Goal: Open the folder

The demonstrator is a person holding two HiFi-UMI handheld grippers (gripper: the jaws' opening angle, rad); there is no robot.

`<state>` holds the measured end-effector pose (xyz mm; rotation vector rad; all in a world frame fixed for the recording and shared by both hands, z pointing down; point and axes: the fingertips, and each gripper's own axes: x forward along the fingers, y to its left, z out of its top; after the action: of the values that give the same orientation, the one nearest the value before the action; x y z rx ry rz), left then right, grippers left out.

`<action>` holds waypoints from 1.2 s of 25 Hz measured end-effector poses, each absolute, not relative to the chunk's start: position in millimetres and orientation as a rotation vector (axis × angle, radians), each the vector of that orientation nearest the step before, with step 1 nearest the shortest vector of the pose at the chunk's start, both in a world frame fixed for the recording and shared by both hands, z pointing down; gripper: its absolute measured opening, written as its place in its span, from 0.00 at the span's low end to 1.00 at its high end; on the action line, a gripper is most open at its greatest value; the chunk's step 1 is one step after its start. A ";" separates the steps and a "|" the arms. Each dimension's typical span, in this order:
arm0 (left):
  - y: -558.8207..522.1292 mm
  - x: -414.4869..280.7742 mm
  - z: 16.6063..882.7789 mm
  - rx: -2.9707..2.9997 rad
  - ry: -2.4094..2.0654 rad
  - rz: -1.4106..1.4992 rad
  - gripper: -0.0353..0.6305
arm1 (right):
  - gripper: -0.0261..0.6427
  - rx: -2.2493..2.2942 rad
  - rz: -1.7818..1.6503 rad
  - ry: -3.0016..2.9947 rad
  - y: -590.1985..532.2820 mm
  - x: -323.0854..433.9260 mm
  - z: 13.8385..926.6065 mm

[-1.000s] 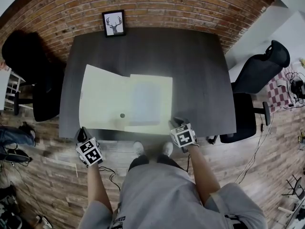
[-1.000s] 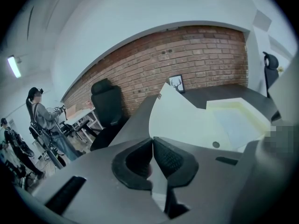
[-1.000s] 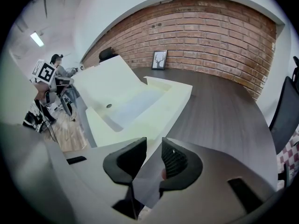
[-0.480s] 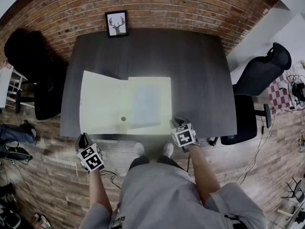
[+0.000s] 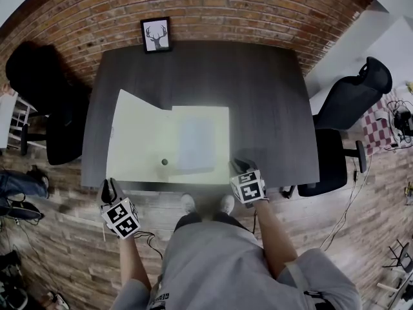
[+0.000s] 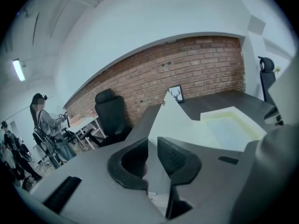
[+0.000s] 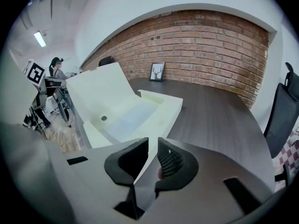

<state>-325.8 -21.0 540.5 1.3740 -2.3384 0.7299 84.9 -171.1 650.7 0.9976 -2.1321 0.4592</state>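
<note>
Folder (image 5: 193, 141) before deer picture (image 5: 155, 34): right gripper (image 7: 153, 146) pinches its corner, left gripper (image 6: 153, 146) opening its jaws round flap (image 5: 139, 134).

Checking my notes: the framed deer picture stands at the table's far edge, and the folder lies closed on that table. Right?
No: the folder lies open, as the head view shows. The framed deer picture does stand at the table's far edge.

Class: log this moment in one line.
folder: open | cover: raised | left gripper: opening, cover between jaws | right gripper: shut on folder corner
</note>
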 end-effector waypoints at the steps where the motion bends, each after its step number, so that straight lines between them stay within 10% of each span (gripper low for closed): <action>1: -24.3 -323.5 532.4 1.395 -2.353 0.726 0.13 | 0.12 1.004 0.453 -2.145 -172.2 83.3 645.1; 30: -132.4 -129.3 370.3 2.199 -2.115 0.126 0.06 | 0.04 1.452 0.023 -2.735 -170.1 52.5 349.9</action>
<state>-129.3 -132.4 370.3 2.1992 -2.1152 0.1257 52.5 -170.1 349.9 1.4518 -2.7351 0.0232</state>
